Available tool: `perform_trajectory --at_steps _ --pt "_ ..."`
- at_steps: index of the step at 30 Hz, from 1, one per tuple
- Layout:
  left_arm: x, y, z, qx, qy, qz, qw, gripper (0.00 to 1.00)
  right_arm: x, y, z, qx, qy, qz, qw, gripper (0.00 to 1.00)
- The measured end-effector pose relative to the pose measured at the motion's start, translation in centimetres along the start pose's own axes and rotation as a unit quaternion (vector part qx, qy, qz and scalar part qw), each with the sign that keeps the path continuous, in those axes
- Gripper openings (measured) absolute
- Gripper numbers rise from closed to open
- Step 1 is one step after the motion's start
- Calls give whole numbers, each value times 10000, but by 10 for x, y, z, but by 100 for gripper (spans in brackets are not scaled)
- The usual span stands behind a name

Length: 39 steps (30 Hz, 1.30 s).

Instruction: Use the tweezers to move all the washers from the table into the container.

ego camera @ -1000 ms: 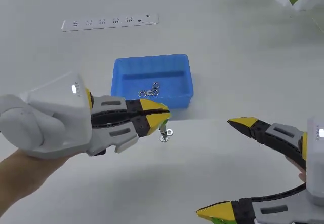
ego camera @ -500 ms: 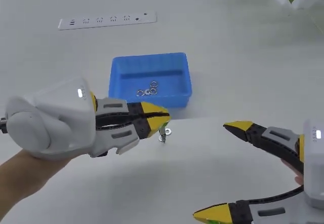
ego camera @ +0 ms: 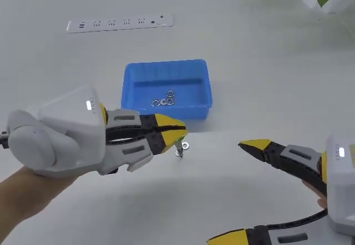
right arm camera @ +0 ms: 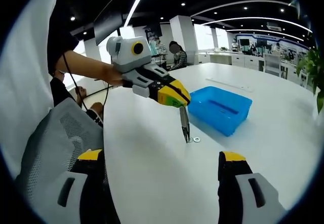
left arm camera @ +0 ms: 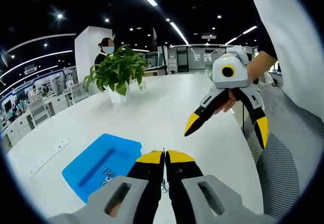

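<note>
I'm seeing the left gripper [ego camera: 180, 127] and right gripper [ego camera: 226, 192] both wearing rounded white housings, each glowing with a small light, and black-and-grey jaws ending in yellow tips. The person is wearing a white top [right arm camera: 25, 82] over dark short sleeves [right arm camera: 58, 44], and a thin black cable [right arm camera: 71, 79] is running along the arm.

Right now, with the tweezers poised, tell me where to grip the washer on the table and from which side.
Pinch the washer across its band: one tip of the tweezers through the hole, one outside, coming down from above. It lies flat on the table, so its thin edge probably offers little from the side.
</note>
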State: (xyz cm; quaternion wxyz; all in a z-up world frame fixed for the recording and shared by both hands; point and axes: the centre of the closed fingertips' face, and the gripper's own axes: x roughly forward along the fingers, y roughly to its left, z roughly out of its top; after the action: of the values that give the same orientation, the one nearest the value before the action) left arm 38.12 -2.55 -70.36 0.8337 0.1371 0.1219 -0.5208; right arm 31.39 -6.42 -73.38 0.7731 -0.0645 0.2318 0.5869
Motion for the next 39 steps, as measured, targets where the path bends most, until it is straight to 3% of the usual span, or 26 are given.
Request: perform_trajectory --at_steps 6,11,15,18,24,27,30,37,39 --pt "-1 0 -1 -264 20 -31 9996 5 8 -2 2 -124 -3 78 9999 89" --pt "1 2 1 -359 56 -8 9993 5 26 -13 5 -300 81 252 9992 83" --pt "5 -4 4 -109 229 -136 9996 5 35 -16 18 -393 -74 482 9980 63" --pt "6 -8 5 -87 264 -216 9994 5 40 -21 21 -387 -126 485 9980 57" --pt "9 -12 5 -137 264 -243 9993 5 61 -25 10 -601 165 825 9946 40" --pt "9 -11 5 -154 284 -242 9992 5 72 -32 5 -735 336 898 9927 38" --pt "9 -9 4 -205 287 -246 9991 5 80 -38 8 -826 371 978 9911 36" --pt "10 -1 2 -317 303 -194 9989 5 91 -37 11 -1138 509 1289 9838 25" --pt "8 1 1 -334 313 -185 9988 5 93 -39 10 -1293 559 1270 9819 21"
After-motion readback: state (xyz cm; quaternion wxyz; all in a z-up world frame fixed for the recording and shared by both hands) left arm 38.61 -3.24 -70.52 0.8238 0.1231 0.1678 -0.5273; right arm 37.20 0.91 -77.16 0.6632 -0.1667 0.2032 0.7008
